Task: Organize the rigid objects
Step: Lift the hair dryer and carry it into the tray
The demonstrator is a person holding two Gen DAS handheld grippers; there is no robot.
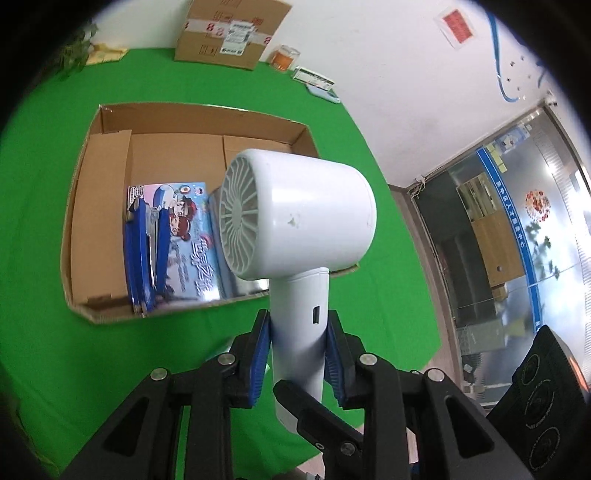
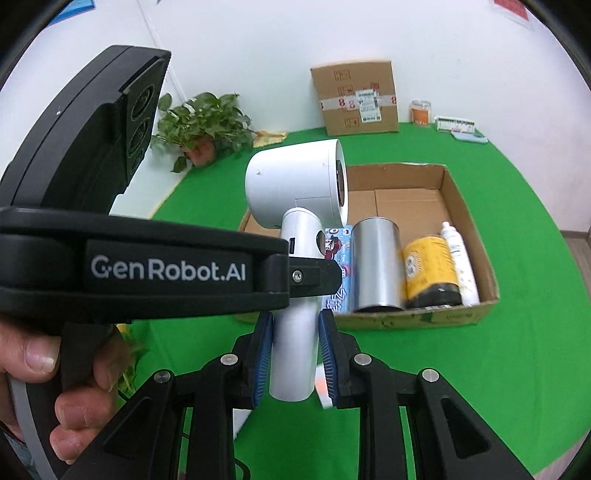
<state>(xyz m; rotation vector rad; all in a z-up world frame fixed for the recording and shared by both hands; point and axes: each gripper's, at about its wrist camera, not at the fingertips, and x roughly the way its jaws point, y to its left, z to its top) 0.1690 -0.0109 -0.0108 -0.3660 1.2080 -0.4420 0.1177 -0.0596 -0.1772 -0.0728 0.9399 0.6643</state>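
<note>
Both the left gripper [image 1: 299, 350] and the right gripper [image 2: 295, 354] pinch their blue pads tight on the handle of the white hair dryer [image 1: 299, 218], holding it upright in the air above the green table [image 1: 44, 177], near the open cardboard box [image 2: 476, 310] of stowed items.

At the back of the green worktop [image 2: 517, 184] a sealed carton [image 2: 356, 98] stands against the white wall [image 2: 258, 55]. Right of it are an orange jar [image 2: 421, 112] and what seems a small desk calendar [image 2: 455, 123]. A potted plant [image 2: 201, 127] stands at the left. A red notice [image 1: 458, 26] hangs on the wall.
</note>
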